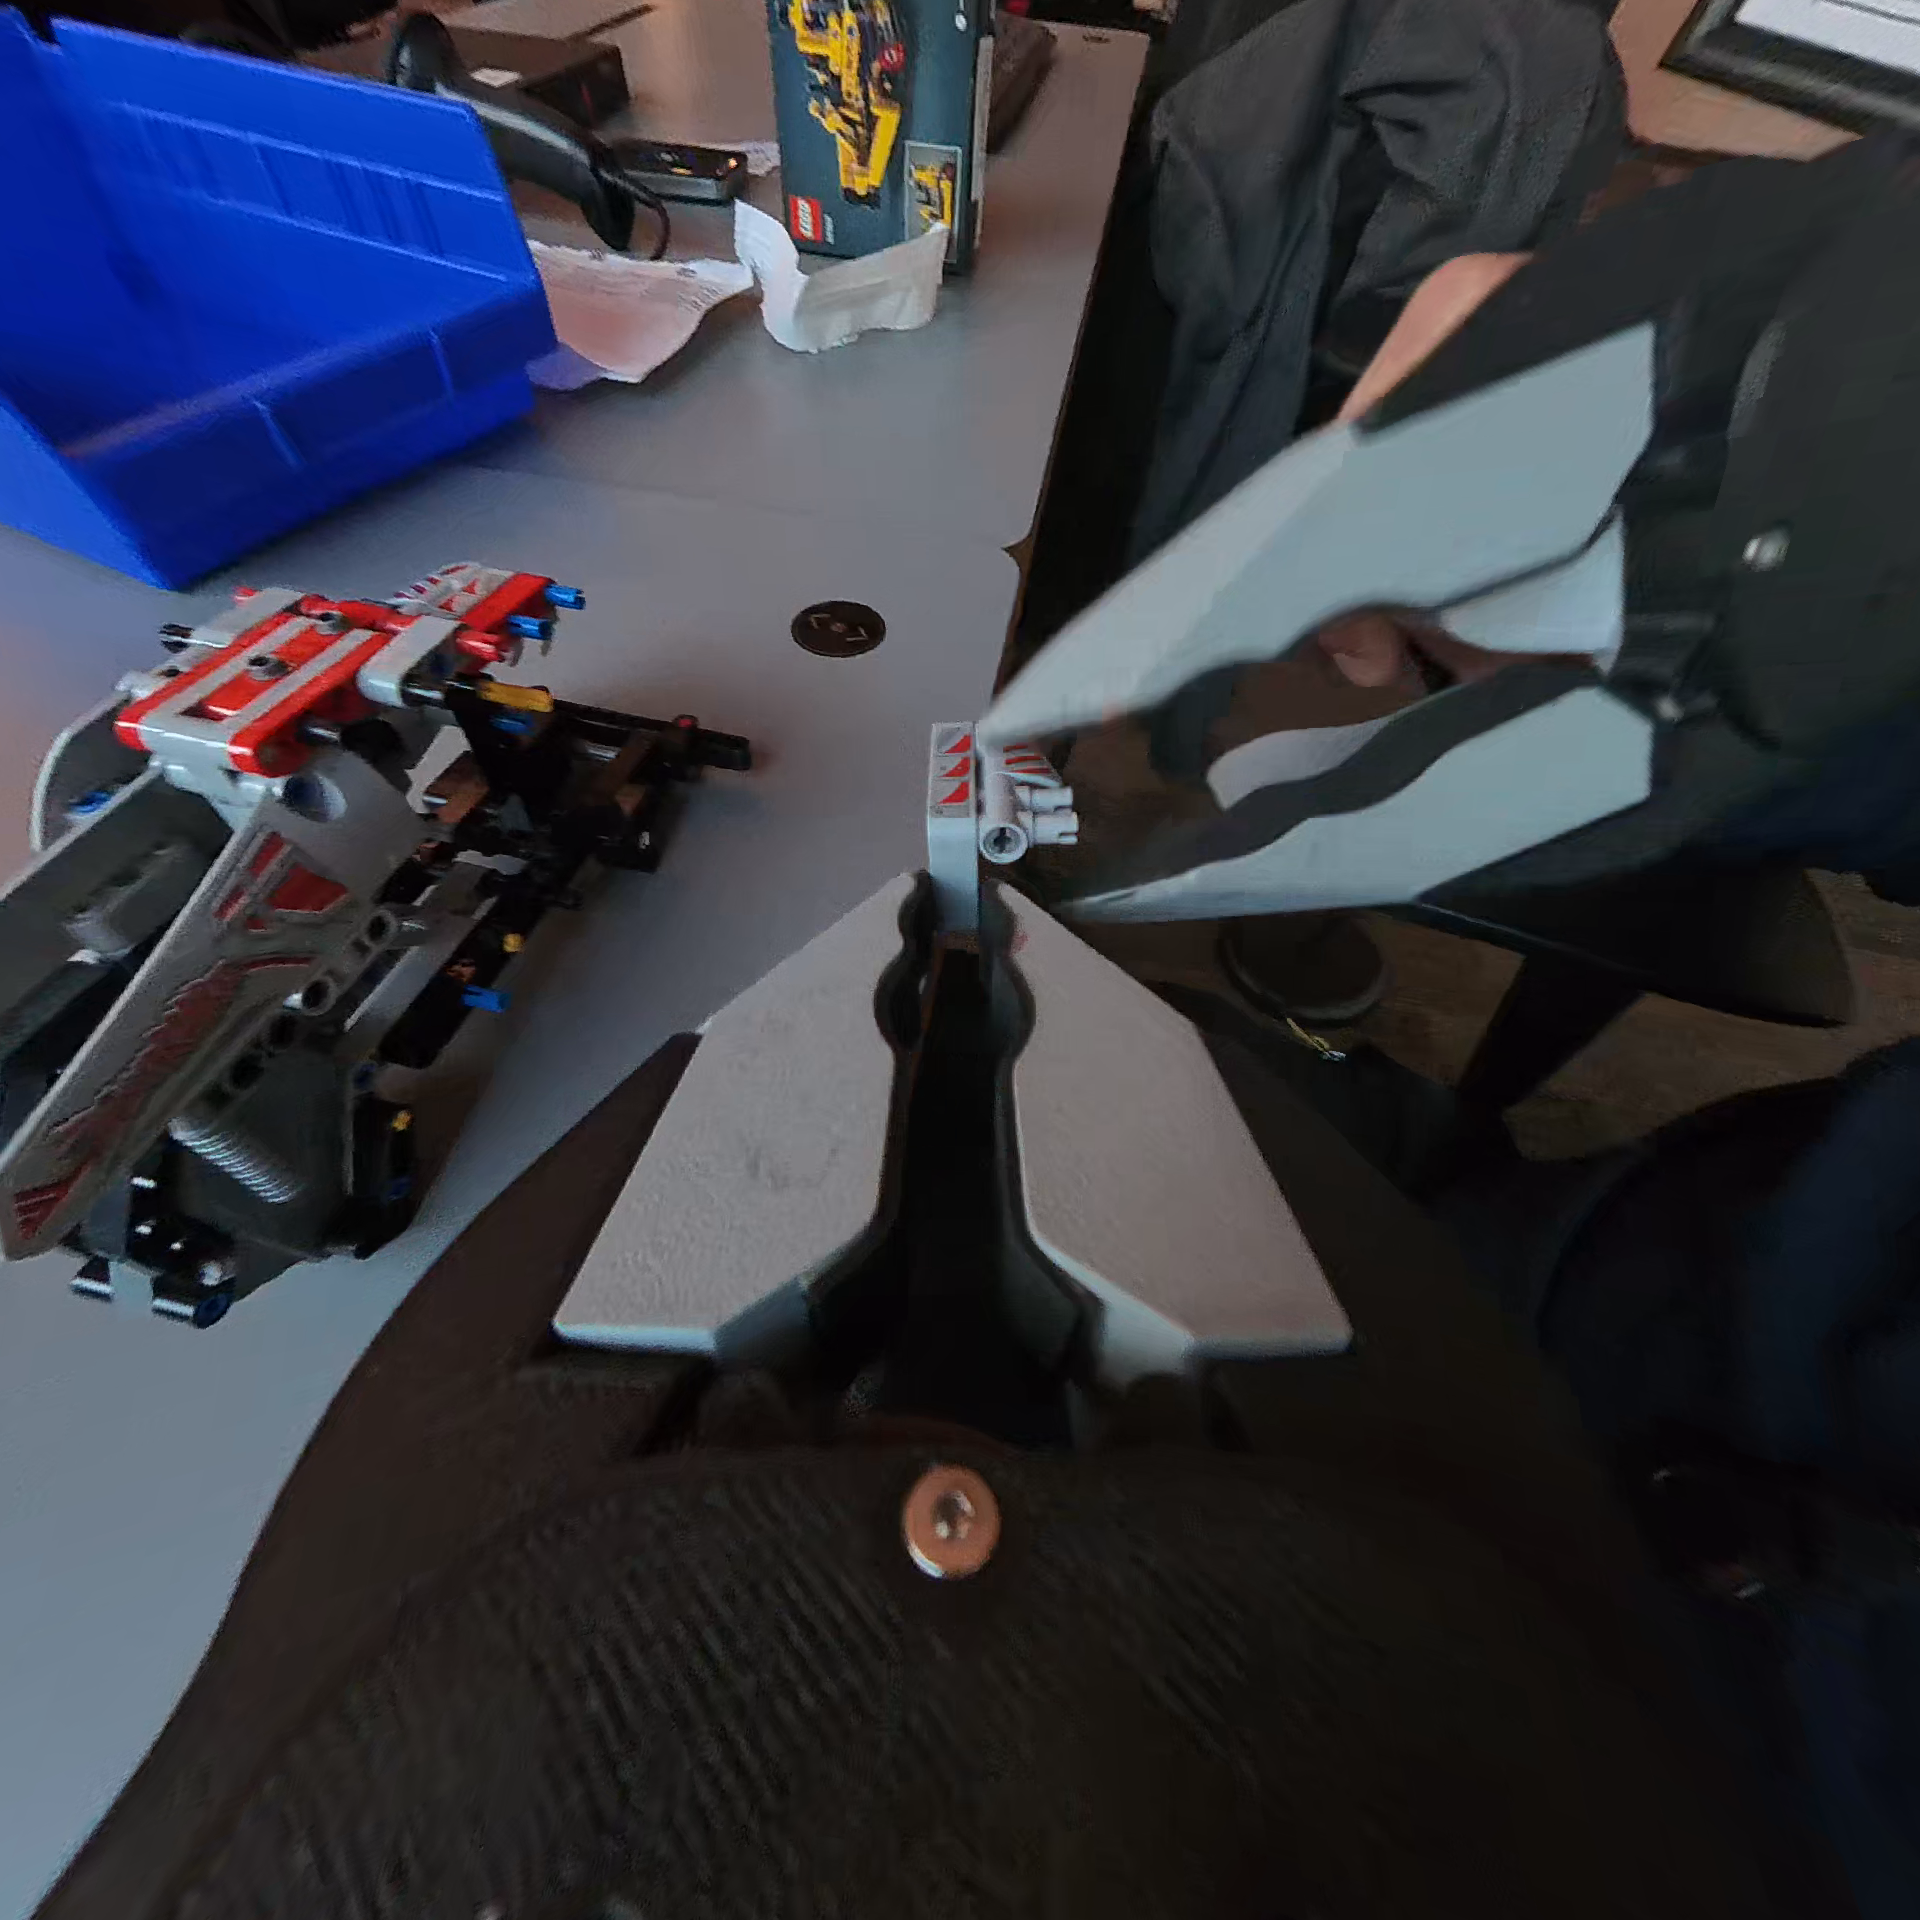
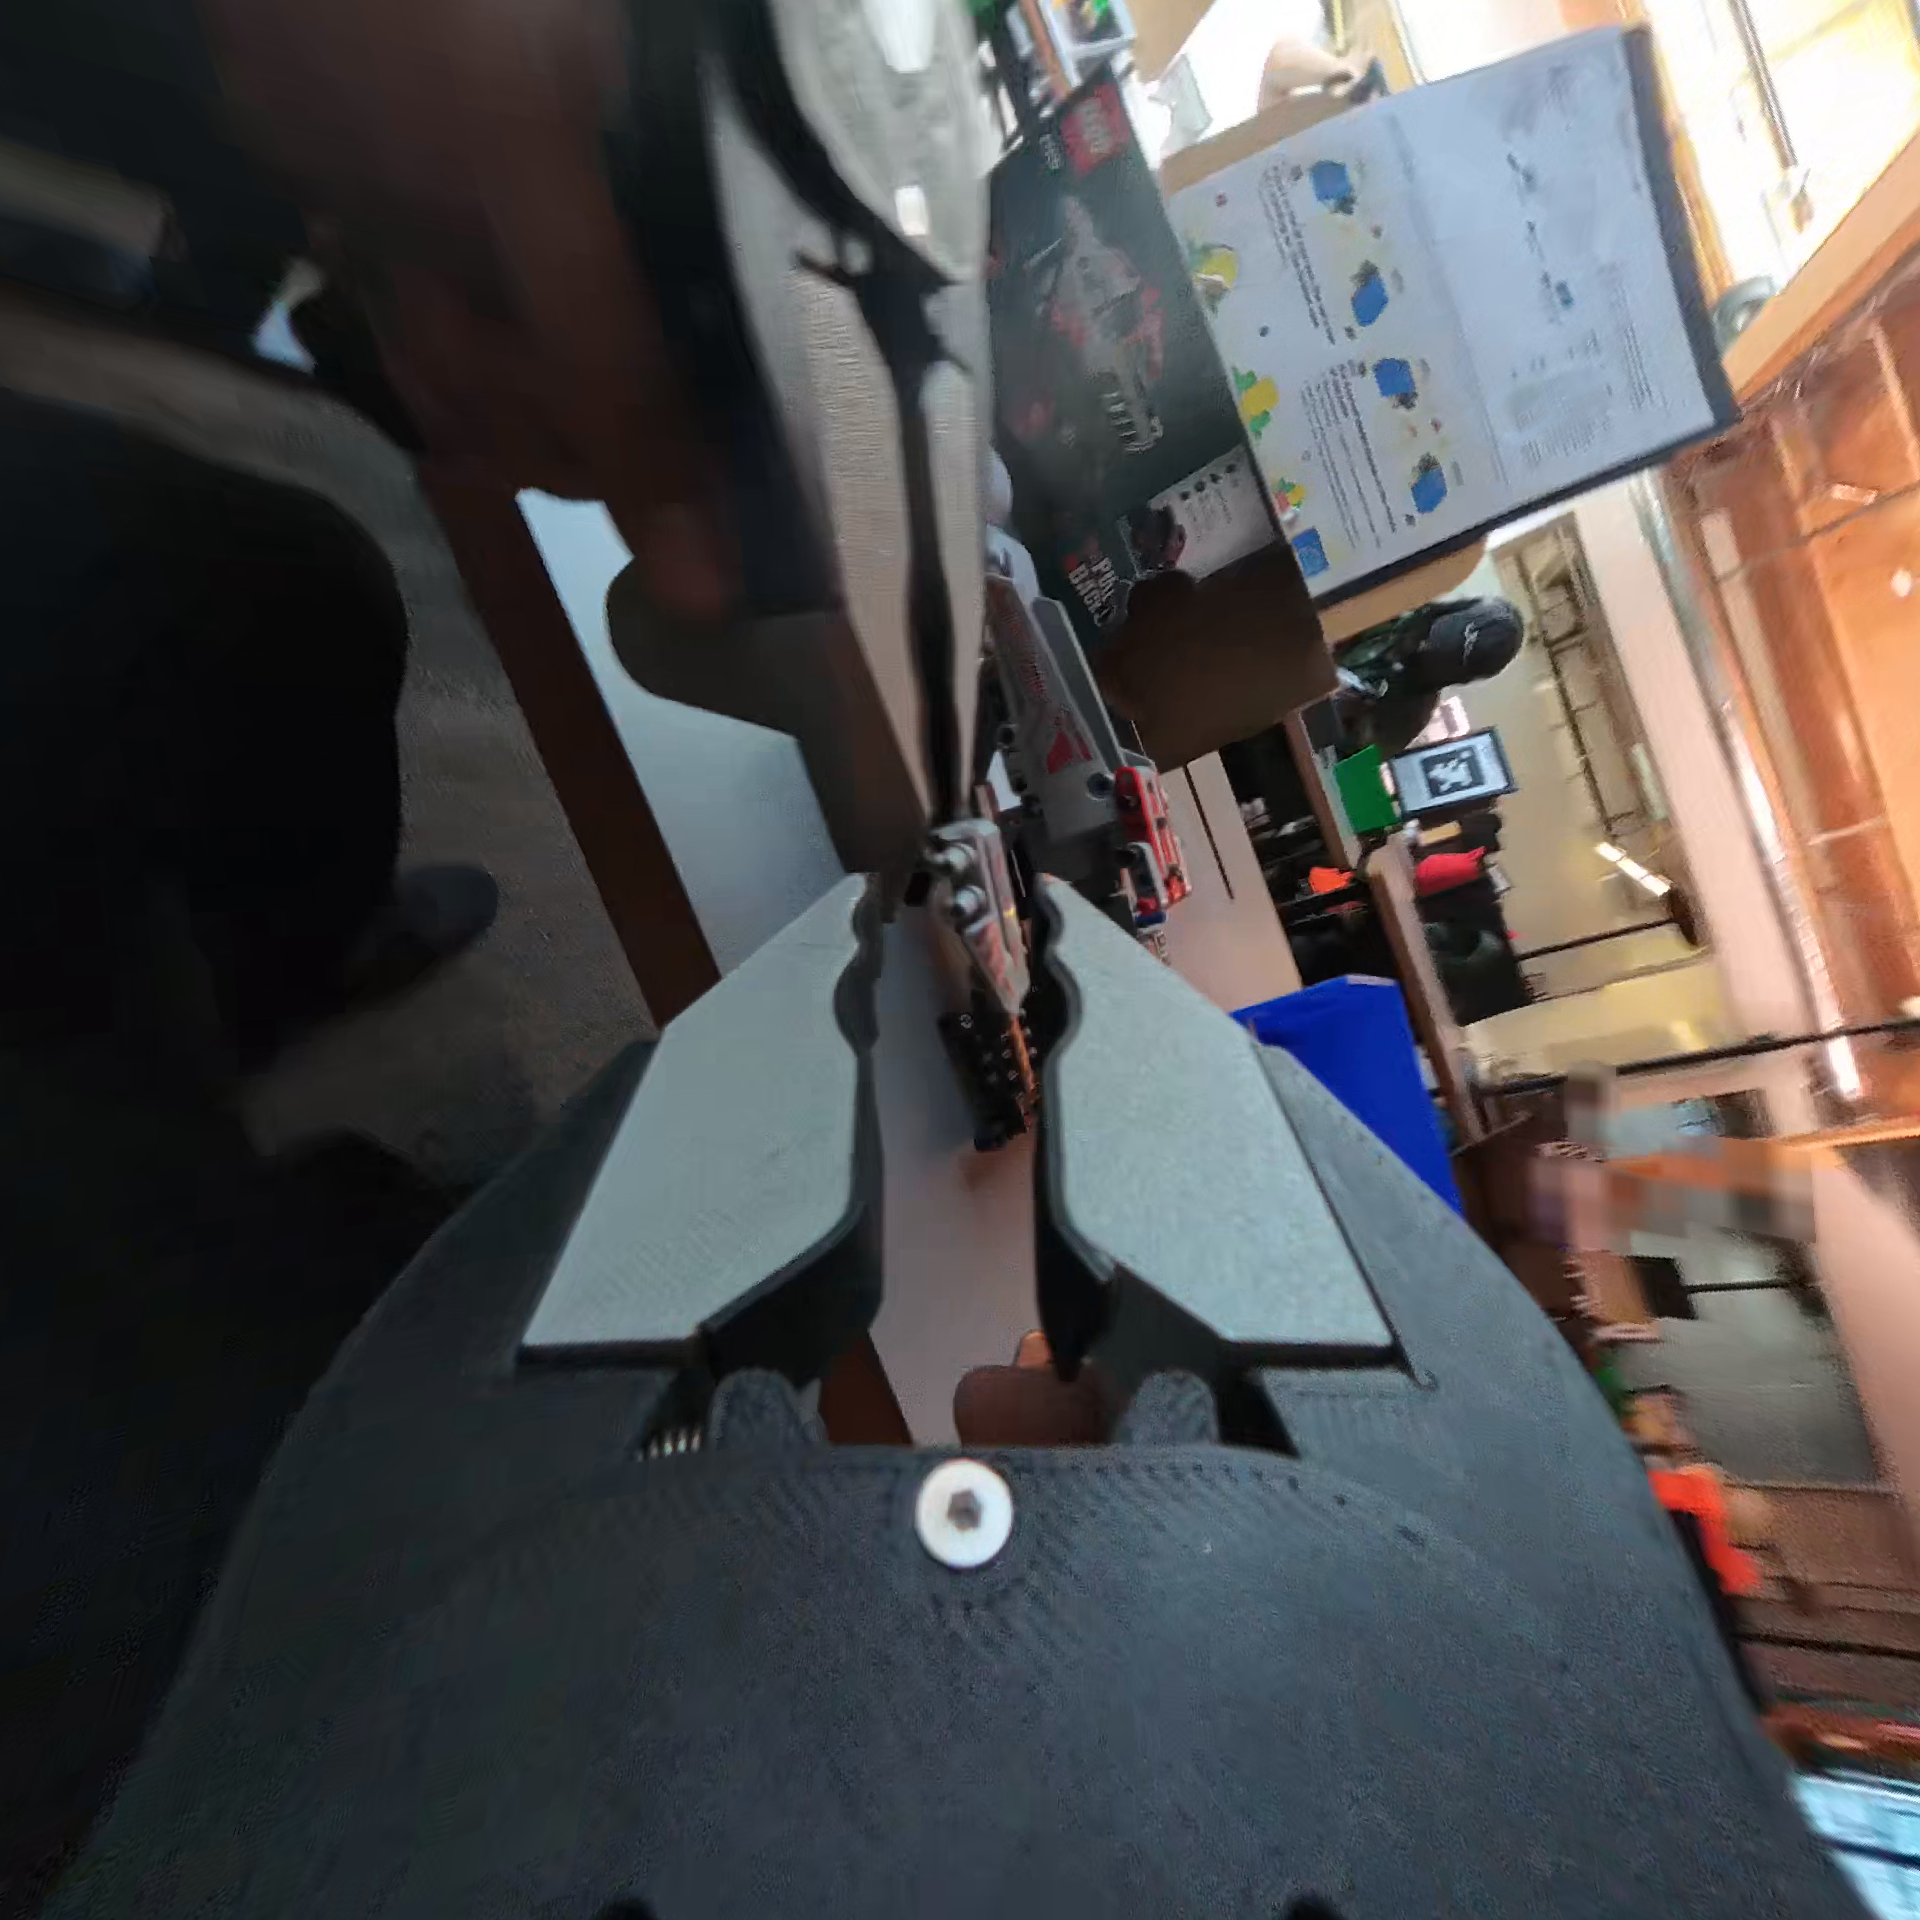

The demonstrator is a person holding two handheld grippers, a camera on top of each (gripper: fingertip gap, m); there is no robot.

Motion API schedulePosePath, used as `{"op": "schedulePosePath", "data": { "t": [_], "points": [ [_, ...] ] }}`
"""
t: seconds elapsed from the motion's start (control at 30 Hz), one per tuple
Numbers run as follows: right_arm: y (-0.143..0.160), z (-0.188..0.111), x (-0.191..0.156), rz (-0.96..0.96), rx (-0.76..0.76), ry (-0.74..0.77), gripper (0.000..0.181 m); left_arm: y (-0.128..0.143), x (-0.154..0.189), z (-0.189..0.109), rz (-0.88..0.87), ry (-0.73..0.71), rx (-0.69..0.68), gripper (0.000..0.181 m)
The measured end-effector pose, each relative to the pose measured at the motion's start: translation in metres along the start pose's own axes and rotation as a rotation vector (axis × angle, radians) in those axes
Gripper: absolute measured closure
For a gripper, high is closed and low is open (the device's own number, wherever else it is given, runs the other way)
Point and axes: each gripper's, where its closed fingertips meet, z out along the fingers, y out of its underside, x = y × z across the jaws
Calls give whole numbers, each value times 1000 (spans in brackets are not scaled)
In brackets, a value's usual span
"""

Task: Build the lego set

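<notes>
My left gripper (image 1: 956,909) is shut on the lower end of a small grey Lego panel piece (image 1: 954,831) with red stickers and grey pins on its side, held upright over the table edge. My right gripper (image 1: 1029,816) comes in from the right, open, its jaws above and below the pins; the upper tip touches the piece. In the right wrist view my right gripper (image 2: 956,899) has the piece (image 2: 982,914) between its open fingers, and the left gripper (image 2: 935,623) reaches down from above. The part-built red, grey and black model (image 1: 312,831) lies on the table to the left.
A blue bin (image 1: 260,312) stands at the back left, with a Lego box (image 1: 883,125) and crumpled paper (image 1: 644,301) behind. The grey table's (image 1: 727,499) edge runs just right of the piece. A chair with a dark jacket (image 1: 1351,260) stands beyond it. A screen (image 2: 1455,312) shows in the right wrist view. Both grippers' tips are close together, under 4 cm apart.
</notes>
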Motion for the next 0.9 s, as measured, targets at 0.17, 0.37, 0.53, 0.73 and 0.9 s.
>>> {"op": "schedulePosePath", "data": {
  "t": [0.17,0.37,0.53,0.73,0.9],
  "points": [
    [3,6,-9,-134,-49,57,176,10,-1,-1,27,2,-56,175],
    [7,8,-15,-222,-97,62,173,18,3,1,63,8,-113,175],
    [11,11,-15,-297,-133,106,176,19,6,2,57,22,-129,174],
    [32,5,25,-289,-176,278,178,-9,-22,-23,90,-81,-52,153],
    [72,22,51,-323,-266,352,177,-50,-74,-41,275,-232,-84,141]
  ]
}}
